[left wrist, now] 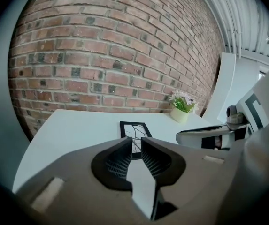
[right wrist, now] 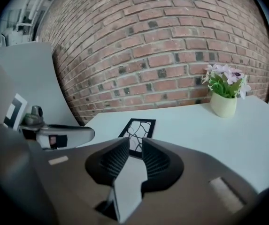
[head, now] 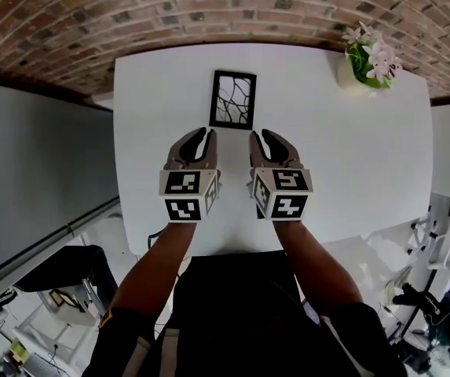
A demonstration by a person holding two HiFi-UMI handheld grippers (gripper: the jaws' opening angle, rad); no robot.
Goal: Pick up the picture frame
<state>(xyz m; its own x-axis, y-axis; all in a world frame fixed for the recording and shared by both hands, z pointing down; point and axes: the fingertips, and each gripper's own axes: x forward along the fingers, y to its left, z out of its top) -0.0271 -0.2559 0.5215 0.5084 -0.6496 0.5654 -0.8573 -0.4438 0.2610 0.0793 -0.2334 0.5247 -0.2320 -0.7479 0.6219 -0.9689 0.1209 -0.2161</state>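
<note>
Two grey hand-held grippers, each with a black-and-white marker cube at its rear, are held side by side above the near half of a white rectangular bench [head: 350, 155]. Both are on the near side of the black rectangular picture frame [head: 232, 99], whose white pane carries a branching line pattern. The picture frame lies flat on the bench with a short edge toward the person, and neither gripper touches it. The left gripper [head: 201, 136] sits just short of the picture frame's near left corner. Its two ribbed jaws stand a little apart, and through the gap only bare bench and the near part of the picture frame show, so nothing is between them. The right gripper [head: 262, 136] sits just short of the picture frame's near right corner, its jaws likewise parted and empty. Both grippers point forward and down toward the picture frame, which appears straight ahead in each gripper view. Beyond the picture frame and well off to its right, a small cream pot of pale pink flowers with green leaves [head: 370, 61] stands at the bench's far corner. Behind the picture frame, past the bench's far edge, rises a red brick wall [head: 130, 6].
</note>
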